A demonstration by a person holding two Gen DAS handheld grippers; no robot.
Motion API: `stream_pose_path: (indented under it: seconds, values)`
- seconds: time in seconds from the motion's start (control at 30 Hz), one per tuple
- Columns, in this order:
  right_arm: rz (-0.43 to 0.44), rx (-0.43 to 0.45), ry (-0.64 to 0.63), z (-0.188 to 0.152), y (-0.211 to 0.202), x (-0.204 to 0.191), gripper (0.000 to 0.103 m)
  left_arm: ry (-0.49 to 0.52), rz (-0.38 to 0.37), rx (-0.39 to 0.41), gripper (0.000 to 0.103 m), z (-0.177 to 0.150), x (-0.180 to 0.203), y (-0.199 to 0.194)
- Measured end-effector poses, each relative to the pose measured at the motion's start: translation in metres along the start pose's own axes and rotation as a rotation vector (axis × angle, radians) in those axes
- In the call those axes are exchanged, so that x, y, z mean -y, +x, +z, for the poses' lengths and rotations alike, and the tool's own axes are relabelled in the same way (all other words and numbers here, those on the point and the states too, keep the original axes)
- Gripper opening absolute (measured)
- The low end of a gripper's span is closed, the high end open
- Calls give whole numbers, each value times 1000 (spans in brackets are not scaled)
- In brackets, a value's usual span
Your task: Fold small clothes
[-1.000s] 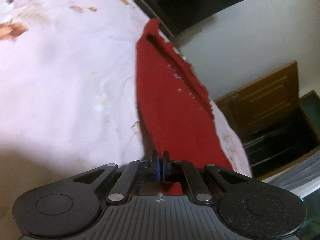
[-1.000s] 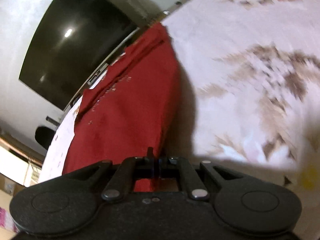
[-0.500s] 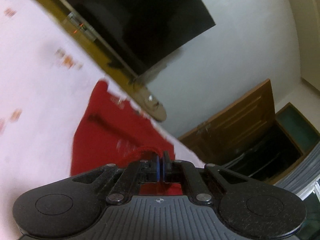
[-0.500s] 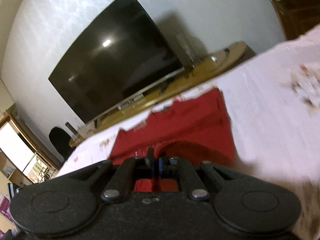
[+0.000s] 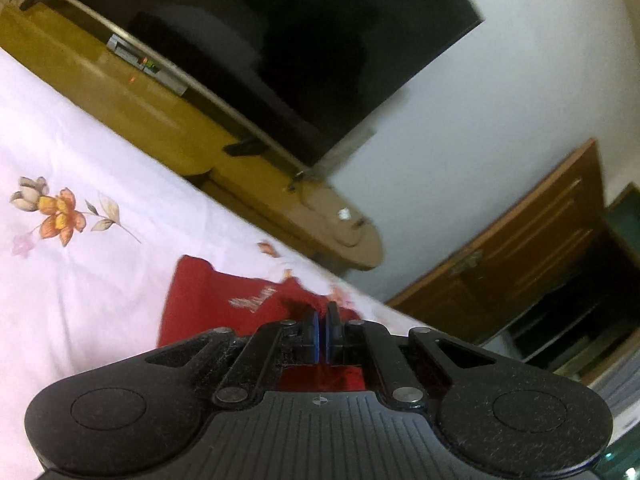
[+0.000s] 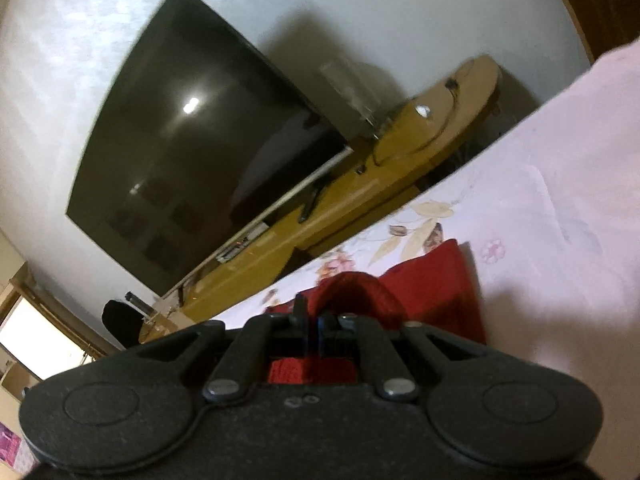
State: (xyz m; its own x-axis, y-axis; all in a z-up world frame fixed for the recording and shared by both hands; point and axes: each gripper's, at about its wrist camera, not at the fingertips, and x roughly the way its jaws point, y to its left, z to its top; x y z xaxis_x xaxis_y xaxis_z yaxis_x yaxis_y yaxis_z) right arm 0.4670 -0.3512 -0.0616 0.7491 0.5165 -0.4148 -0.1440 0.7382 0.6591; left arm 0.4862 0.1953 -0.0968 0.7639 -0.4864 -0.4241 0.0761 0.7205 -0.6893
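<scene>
While a dark TV (image 5: pixel 280 40) looms beyond the floral bedsheet (image 5: pixel 80 272), the red garment (image 5: pixel 216 304) lies bunched, both tools — left tool (image 5: pixel 320 336), right tool (image 6: pixel 312 328) — pinched tight on it.

A red garment (image 5: pixel 208 300) with pale lettering on its front lies on the bed, its near edge lifted into a rounded fold (image 6: pixel 360 292).

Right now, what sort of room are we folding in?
Most likely a bedroom at home: the red garment lies on a pink floral bedsheet, with a large dark television on a low wooden cabinet against the wall, and a wooden door nearby.
</scene>
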Motion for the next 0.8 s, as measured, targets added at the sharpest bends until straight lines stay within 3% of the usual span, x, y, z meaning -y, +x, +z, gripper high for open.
stream_pose_path:
  seconds: [0.17, 0.27, 0.33, 0.4, 0.47, 0.53, 0.63, 0.7, 0.73, 0.77, 0.8]
  values:
    - [-58, -70, -3, 15, 69, 36, 9, -57, 111, 11, 3, 4, -36, 62]
    - [-109, -44, -52, 3, 87, 49, 29, -130, 135, 52, 8, -3, -53, 66]
    - [-74, 9, -12, -1, 77, 54, 56, -133, 125, 89, 57, -9, -58, 59]
    - [-80, 102, 12, -2, 61, 56, 69, -115, 119, 132, 61, -12, -57, 49]
    - [-56, 134, 16, -1, 49, 57, 65, -74, 119, 118, 61, -11, -52, 48]
    - [-59, 104, -52, -1, 48, 48, 54, 19, 127, 72, 61, -8, -40, 56]
    - [-113, 33, -230, -1, 60, 25, 54, 208, 246, -47, 61, -7, -17, 81]
    - [-199, -64, -366, -5, 83, 11, 54, 339, 338, -98, 60, -11, -3, 96]
    - [-234, -87, -422, -9, 92, 6, 47, 405, 375, -104, 58, -15, 4, 101]
    - [-282, -112, -503, -16, 100, -1, 42, 471, 403, -110, 48, -20, 11, 106]
    - [-309, -122, -550, -19, 107, -6, 33, 515, 422, -101, 20, -24, 15, 105]
